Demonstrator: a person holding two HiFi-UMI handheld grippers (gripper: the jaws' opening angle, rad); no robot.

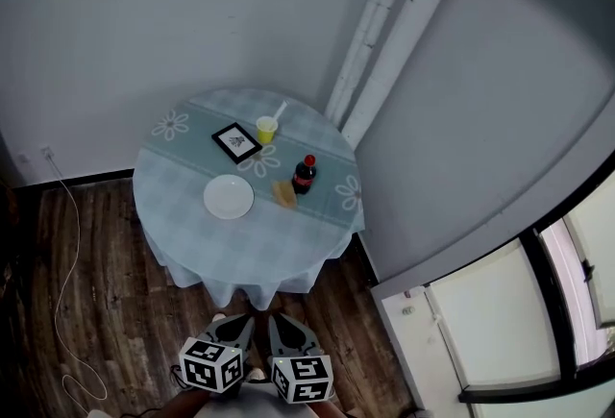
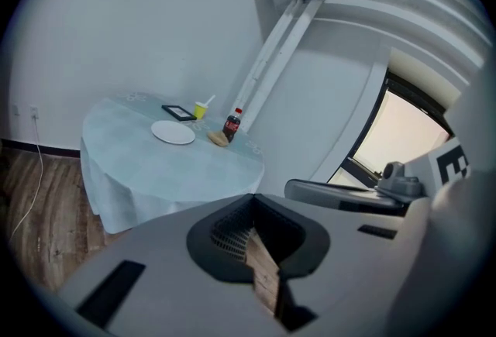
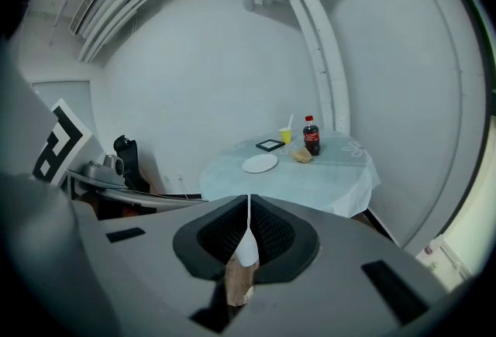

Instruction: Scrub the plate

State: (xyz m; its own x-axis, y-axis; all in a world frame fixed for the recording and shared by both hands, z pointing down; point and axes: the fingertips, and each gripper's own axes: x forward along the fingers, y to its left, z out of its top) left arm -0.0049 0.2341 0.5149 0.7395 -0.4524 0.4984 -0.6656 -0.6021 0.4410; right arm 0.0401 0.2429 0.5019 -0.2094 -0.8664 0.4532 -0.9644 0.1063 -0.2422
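Seen from the head view, both grippers hang low at 6 o'clock, well apart from the round table [image 1: 183,233], with bare wood floor [image 1: 125,310] between them and the draped cloth edge. The left gripper [image 2: 252,198] has its jaws clenched tip to tip with nothing in them; only floor shows through the gap behind the tips. The right gripper [image 3: 249,200] is likewise clenched and empty.

The white plate [image 1: 229,197] lies flat on the table, just toward 7 o'clock of its middle. That makes it the nearest thing to the front edge, with open cloth on its 6 and 9 o'clock sides. A tan block [image 1: 283,194] sits just beside it at 3 o'clock, and a cola bottle [image 1: 305,174] stands upright next to that block. A black picture frame [image 1: 236,142] lies at 12 o'clock of the plate, and a yellow cup [image 1: 266,129] with a straw stands at 1 o'clock.

The wall closes in behind the table, and slanted white pipes [image 1: 384,32] run close at 2 o'clock. A thin cable [image 1: 67,291] trails over the floor at 9 o'clock.
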